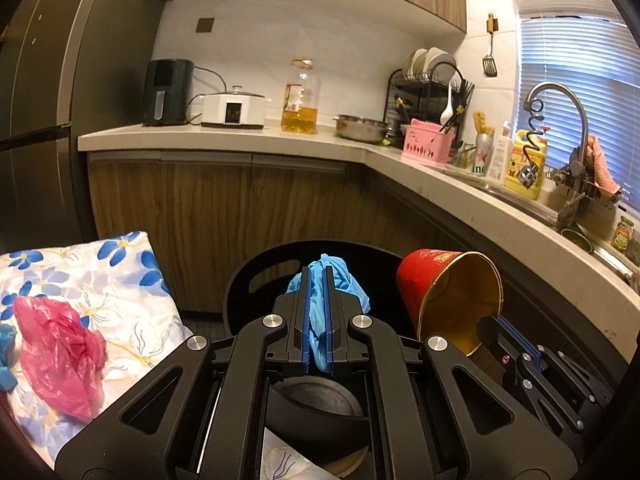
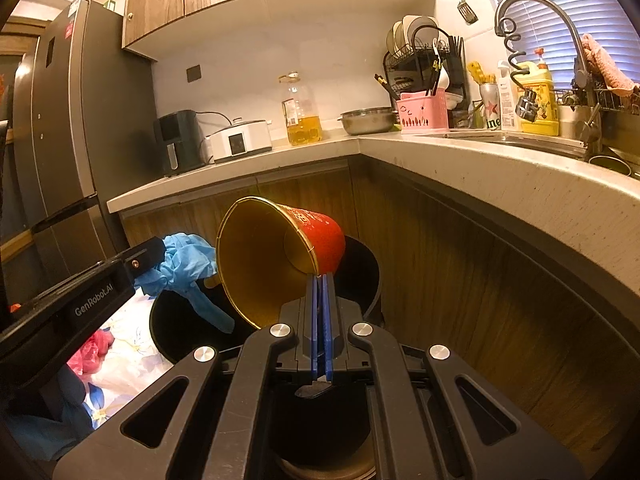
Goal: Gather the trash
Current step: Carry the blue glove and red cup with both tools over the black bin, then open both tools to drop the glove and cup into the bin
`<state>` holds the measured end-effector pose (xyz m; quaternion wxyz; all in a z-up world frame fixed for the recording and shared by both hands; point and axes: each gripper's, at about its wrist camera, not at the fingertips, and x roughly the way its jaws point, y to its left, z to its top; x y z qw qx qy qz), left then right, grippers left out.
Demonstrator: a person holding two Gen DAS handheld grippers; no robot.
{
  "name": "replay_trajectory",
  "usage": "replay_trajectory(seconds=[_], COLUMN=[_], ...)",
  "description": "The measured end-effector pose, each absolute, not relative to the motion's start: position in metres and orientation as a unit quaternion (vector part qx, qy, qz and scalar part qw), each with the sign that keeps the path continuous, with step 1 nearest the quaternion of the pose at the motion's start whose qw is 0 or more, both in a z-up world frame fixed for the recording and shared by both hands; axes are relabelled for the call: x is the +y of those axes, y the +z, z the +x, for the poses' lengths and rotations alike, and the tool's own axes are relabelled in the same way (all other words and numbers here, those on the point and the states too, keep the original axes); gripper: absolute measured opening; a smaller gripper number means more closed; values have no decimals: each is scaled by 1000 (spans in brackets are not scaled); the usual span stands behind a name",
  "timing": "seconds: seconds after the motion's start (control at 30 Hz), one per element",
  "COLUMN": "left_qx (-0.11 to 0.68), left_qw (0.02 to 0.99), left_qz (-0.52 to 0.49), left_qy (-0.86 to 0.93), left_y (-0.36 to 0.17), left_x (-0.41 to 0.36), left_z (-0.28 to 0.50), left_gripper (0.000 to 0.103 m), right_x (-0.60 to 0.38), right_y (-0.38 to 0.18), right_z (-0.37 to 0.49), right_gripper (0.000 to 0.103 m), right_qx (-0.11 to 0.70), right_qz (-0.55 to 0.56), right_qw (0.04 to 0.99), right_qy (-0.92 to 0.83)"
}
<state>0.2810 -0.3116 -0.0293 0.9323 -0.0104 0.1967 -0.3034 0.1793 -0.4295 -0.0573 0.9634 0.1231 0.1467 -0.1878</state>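
Two clamped grips over black bin (image 1: 240,280), left gripper (image 1: 318,280) holding blue glove (image 1: 348,280), right gripper (image 2: 320,280) pinching cup rim (image 2: 310,256).

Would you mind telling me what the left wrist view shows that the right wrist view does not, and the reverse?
Only the left wrist view shows the left gripper head-on, shut on the blue glove, and the whole pink plastic bag lying on the floral cloth.

Only the right wrist view shows the right gripper head-on, pinching the rim of the red paper cup, plus the full fridge.

Both show the glove, the tilted cup, the black bin beneath them, and the counter.
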Motion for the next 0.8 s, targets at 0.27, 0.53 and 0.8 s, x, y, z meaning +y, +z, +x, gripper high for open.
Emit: replay_trajectory(seconds=[0.27,0.53,0.8], left_qx=[209,218,232], left_qw=[930,928,923], left_qz=[-4,4,6], left_qy=[-302,-303,-308], left_y=[-40,-45,-50], left_x=[-315,-321,-323], left_z=[286,288,291], left_gripper=[5,5,14], right_x=[-432,-435,-437], right_y=[-65,-68,-71], right_z=[184,189,192], right_gripper=[3,3,4], right_qx=[157,168,172], right_qz=[122,121,122], right_qw=[962,960,959], right_qy=[-186,-187,-191])
